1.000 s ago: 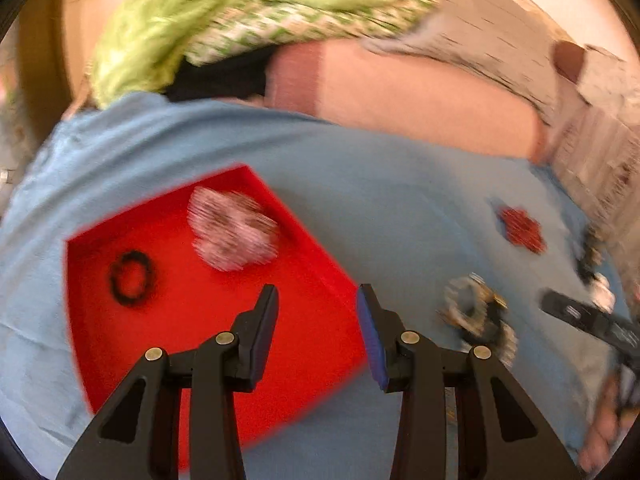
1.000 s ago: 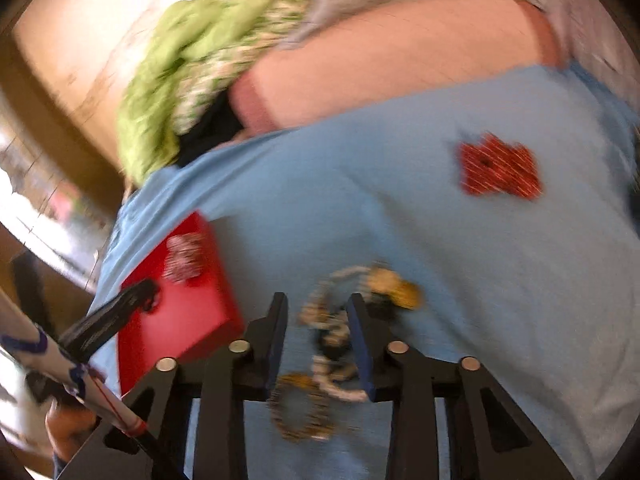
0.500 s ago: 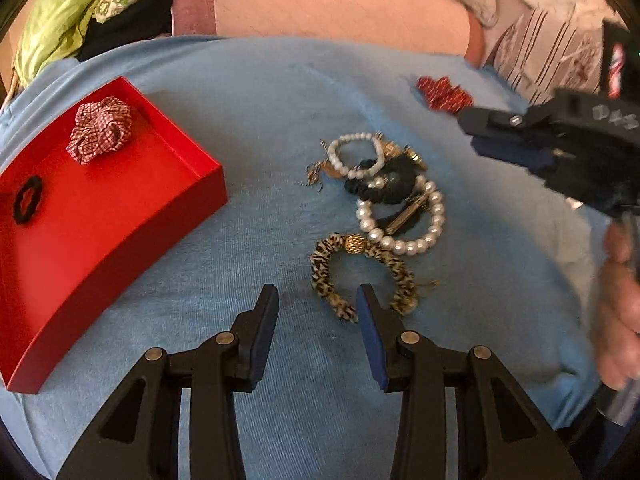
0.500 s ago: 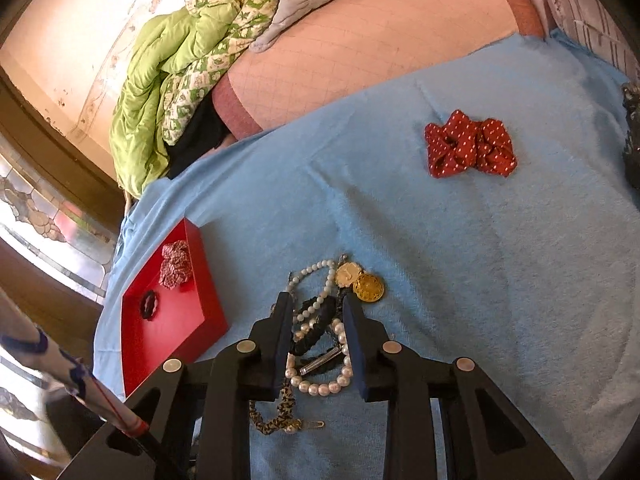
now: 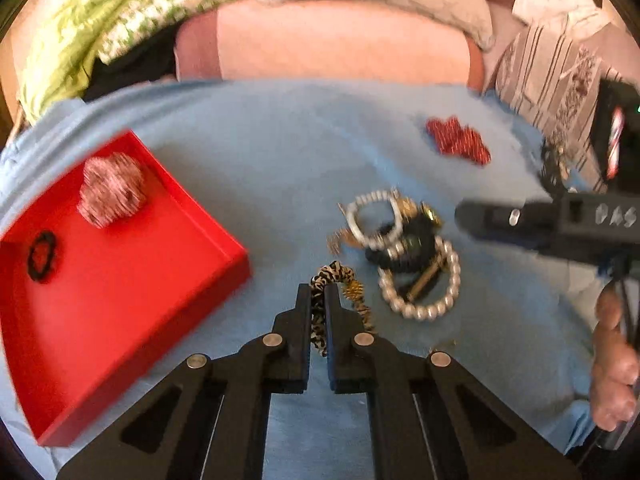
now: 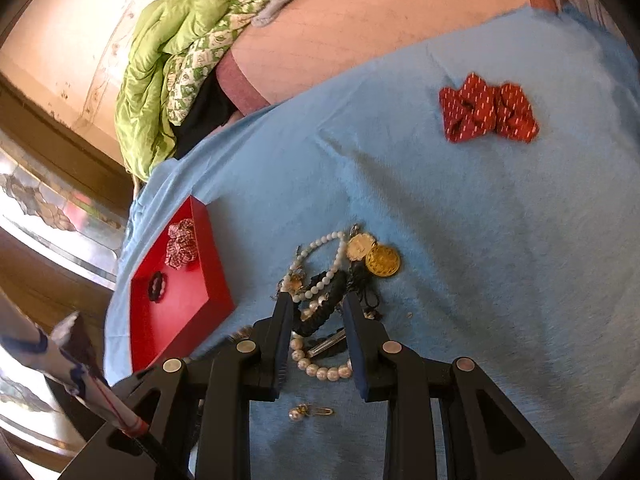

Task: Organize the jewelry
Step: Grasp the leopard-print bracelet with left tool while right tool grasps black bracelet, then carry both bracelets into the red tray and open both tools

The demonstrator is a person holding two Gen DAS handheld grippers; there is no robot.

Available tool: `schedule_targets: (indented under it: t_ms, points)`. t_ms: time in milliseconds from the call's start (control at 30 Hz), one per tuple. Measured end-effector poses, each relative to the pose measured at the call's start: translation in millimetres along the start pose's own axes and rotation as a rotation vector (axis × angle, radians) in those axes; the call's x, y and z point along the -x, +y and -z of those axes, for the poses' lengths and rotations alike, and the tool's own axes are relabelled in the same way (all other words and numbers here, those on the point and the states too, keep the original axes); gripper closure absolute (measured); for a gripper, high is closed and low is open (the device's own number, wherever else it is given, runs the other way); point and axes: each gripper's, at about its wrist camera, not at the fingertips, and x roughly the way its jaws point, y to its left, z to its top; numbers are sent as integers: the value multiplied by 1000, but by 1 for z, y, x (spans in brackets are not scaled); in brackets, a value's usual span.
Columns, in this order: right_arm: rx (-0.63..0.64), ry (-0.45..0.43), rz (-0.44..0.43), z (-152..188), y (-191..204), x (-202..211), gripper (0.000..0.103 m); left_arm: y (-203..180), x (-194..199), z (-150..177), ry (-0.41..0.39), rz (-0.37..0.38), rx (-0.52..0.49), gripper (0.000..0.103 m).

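Note:
On the blue cloth [image 5: 280,152] lies a tangle of jewelry: a pearl bracelet [image 5: 420,312], a white bead bracelet [image 5: 374,216], a black band [image 6: 320,312] and gold coins [image 6: 382,260]. My left gripper [image 5: 318,292] is closing, and its pads press on a leopard-print band [image 5: 334,272] at the pile's near edge. My right gripper [image 6: 318,304] stands partly open astride the black band and the pearl bracelet [image 6: 324,372], its pads apart from them. A red tray [image 5: 224,240] at the left holds a checked scrunchie [image 5: 112,190] and a black hair tie [image 5: 42,256].
A red dotted scrunchie [image 6: 488,114] lies apart at the far right of the cloth. A small pearl pin [image 6: 310,412] sits under my right gripper. A pink bolster [image 5: 340,48] and a green quilt [image 6: 160,80] border the back. A person's fingers [image 5: 612,380] show at the right edge.
My left gripper swung from over the red tray to the jewelry pile, dropped, and shut on the leopard-print band. My right gripper sank slightly over the pile, jaws unchanged.

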Motion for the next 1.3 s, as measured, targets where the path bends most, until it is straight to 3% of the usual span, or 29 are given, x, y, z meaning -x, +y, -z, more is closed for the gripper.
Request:
schedule_targets:
  t_ms: [133, 567, 600, 633, 667, 1000, 1300]
  points:
    - [-39, 33, -46, 2, 0, -11, 75, 14, 8, -4, -25, -10, 22, 97]
    - [-68, 75, 32, 2, -1, -40, 75, 12, 13, -4, -41, -11, -1, 97]
    - [-62, 73, 35, 1, -1, -42, 80, 11, 13, -3, -42, -10, -3, 97]
    - [-50, 73, 40, 0, 1, -43, 92, 11, 14, -3, -44, -9, -4, 97]
    - [-34, 68, 50, 0, 4, -42, 93, 11, 14, -3, -47, -10, -6, 97]
    - [239, -260, 109, 1, 60, 31, 94, 15, 30, -9, -124, -23, 10, 97]
    - [270, -265, 96, 5, 67, 27, 94, 18, 29, -10, -127, -36, 15, 97]
